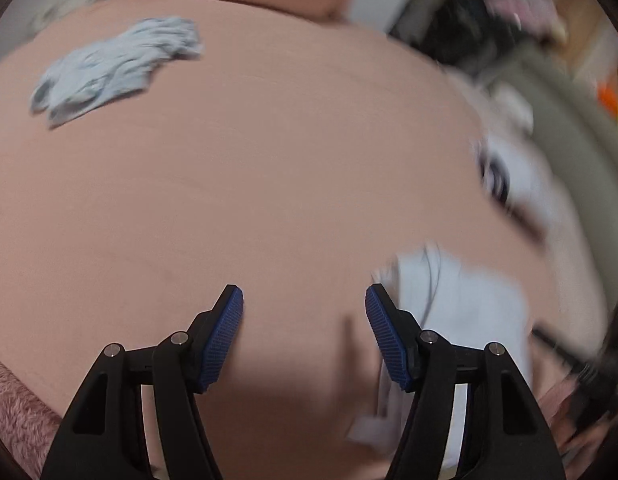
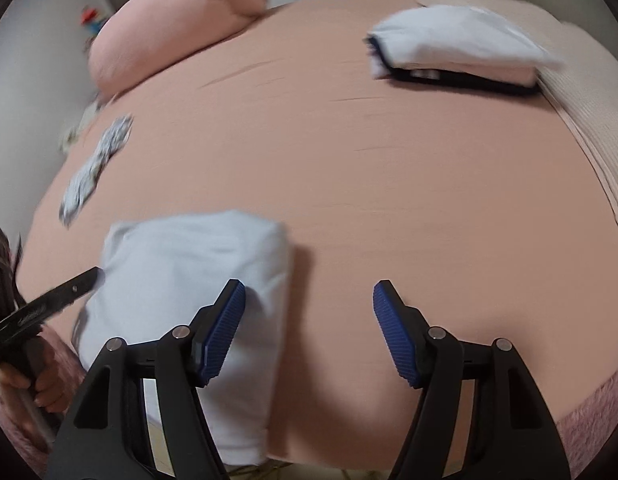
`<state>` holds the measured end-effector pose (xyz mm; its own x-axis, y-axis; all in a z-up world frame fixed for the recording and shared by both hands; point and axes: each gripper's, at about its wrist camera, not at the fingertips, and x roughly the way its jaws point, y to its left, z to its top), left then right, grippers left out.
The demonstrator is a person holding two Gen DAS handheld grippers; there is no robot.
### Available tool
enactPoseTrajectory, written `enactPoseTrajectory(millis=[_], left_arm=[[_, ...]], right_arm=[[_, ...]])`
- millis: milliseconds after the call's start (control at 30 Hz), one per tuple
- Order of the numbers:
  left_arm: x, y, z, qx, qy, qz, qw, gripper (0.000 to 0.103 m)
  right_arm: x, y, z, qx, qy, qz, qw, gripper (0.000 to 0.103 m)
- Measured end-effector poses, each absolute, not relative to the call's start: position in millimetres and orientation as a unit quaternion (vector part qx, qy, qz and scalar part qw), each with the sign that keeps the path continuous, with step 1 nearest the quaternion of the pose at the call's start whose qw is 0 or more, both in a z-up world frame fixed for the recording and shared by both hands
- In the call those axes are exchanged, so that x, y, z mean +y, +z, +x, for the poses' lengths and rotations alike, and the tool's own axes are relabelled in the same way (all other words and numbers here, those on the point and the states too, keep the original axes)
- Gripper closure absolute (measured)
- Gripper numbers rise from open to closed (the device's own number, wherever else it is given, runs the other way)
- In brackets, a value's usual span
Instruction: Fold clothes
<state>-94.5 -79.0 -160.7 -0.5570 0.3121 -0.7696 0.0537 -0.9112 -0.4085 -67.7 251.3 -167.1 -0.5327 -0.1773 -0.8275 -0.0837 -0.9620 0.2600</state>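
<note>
A folded pale blue garment lies on the pink bed sheet near the front edge. My right gripper hovers open over its right side, nothing between the blue pads. In the left wrist view the same garment shows blurred, behind and right of my right-hand finger. My left gripper is open above bare sheet. A crumpled grey-blue patterned garment lies at the far left, seen too in the right wrist view.
A stack of folded clothes, pale blue over dark, rests at the back right. A pink pillow sits at the head of the bed. A hand with the other gripper shows at the left edge. Clutter lies beyond the bed.
</note>
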Motion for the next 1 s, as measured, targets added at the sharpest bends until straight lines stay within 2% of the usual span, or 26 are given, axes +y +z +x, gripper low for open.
enactPoseTrajectory(millis=[67, 167, 267, 433, 667, 767, 833, 1000], left_arm=[[-88, -158, -94, -0.246, 0.855, -0.445, 0.101, 0.038], [-65, -158, -95, -0.235, 0.854, -0.442, 0.143, 0.038], [-27, -154, -109, -0.185, 0.858, -0.441, 0.188, 0.038], [-4, -173, -127, -0.126, 0.851, -0.485, 0.157, 0.038], [-3, -183, -125, -0.123, 0.859, -0.474, 0.149, 0.035], [-22, -184, -128, -0.162, 0.854, -0.472, 0.150, 0.035], [-27, -185, -131, -0.182, 0.850, -0.470, 0.153, 0.035], [-46, -186, -131, -0.253, 0.829, -0.473, 0.157, 0.035]], right_arm=[[259, -164, -60, -0.146, -0.866, 0.477, 0.025, 0.035], [261, -166, -51, -0.156, -0.861, 0.482, 0.033, 0.035], [244, -172, -49, -0.132, -0.859, 0.493, 0.040, 0.035], [231, -161, -52, -0.100, -0.882, 0.461, 0.016, 0.035], [212, -161, -84, -0.070, -0.892, 0.447, 0.015, 0.035], [210, -179, -94, -0.078, -0.882, 0.465, 0.003, 0.036], [216, -182, -93, -0.095, -0.882, 0.462, -0.001, 0.031], [227, -177, -87, -0.097, -0.886, 0.453, -0.010, 0.030]])
